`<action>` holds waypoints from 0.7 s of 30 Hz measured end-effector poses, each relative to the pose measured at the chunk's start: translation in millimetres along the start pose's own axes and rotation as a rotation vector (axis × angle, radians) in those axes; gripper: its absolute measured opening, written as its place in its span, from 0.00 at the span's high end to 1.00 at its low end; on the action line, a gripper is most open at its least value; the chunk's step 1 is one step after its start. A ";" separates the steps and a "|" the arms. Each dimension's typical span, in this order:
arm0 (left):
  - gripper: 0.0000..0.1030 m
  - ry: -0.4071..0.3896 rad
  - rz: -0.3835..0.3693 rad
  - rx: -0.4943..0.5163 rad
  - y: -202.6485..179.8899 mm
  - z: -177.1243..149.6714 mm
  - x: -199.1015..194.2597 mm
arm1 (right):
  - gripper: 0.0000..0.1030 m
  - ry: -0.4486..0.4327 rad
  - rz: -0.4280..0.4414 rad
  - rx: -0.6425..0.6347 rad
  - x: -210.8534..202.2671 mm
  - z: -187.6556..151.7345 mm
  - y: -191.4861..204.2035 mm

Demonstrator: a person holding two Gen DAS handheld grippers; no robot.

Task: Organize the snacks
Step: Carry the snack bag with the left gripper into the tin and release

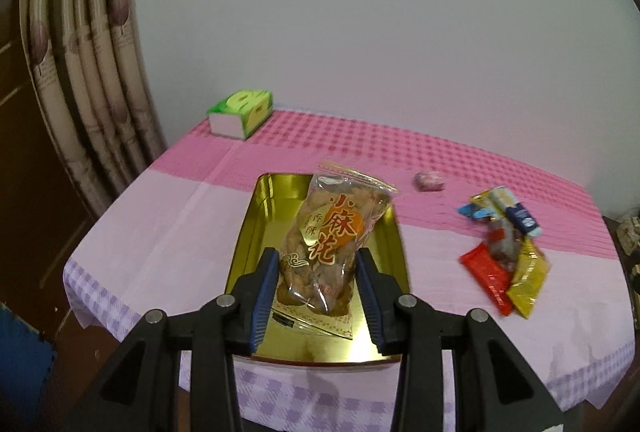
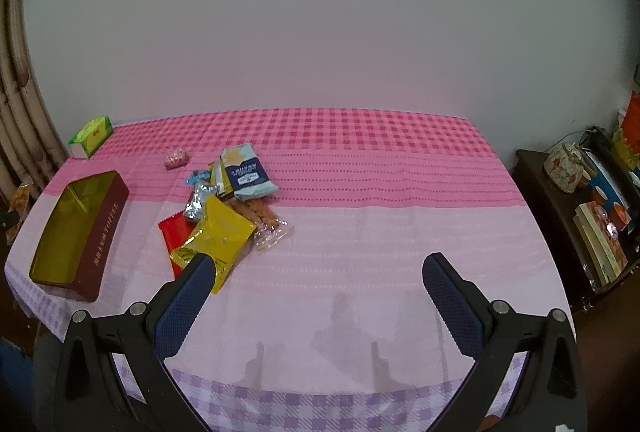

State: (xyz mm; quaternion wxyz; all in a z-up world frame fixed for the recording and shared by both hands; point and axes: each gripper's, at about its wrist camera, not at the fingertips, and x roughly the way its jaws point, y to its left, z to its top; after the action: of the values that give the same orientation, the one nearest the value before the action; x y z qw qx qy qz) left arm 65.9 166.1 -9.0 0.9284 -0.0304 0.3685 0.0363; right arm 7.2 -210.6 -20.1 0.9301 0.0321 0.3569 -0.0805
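Observation:
My left gripper (image 1: 318, 260) is shut on a clear bag of fried dough twists (image 1: 326, 244) with red lettering and holds it over the open gold-lined tin (image 1: 256, 232). In the right wrist view the tin (image 2: 100, 232) stands at the left, dark red outside, nothing lying in it, and the held bag shows as a sliver at the far left edge (image 2: 20, 197). A pile of snack packets (image 2: 224, 207) lies beside it: yellow, red, silver and blue ones. The pile also shows in the left wrist view (image 1: 504, 252). My right gripper (image 2: 318, 272) is open and empty above the near table.
A small pink wrapped sweet (image 2: 176, 157) lies behind the pile. A green tissue box (image 1: 242, 111) sits at the table's far left corner. A curtain (image 1: 92, 71) hangs left. A dark side cabinet (image 2: 580, 216) with books and a jar stands right.

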 end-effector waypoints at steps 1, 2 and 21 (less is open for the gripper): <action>0.62 0.007 0.007 -0.004 2.0 0.3 6.0 | 0.00 0.004 -0.001 -0.005 1.9 -0.7 0.8; 0.62 0.013 0.014 -0.008 4.0 0.5 12.0 | 0.00 0.008 -0.002 -0.009 4.1 -1.7 1.7; 0.62 0.158 0.115 -0.060 28.0 15.1 125.9 | 0.00 0.168 0.000 -0.097 68.7 -31.4 24.8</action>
State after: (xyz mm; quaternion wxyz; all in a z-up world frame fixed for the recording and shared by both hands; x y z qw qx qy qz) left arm 165.1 200.9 -85.4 0.8915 -0.0397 0.4405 0.0978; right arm 41.0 -191.2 -89.3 0.8973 -0.0062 0.4372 -0.0601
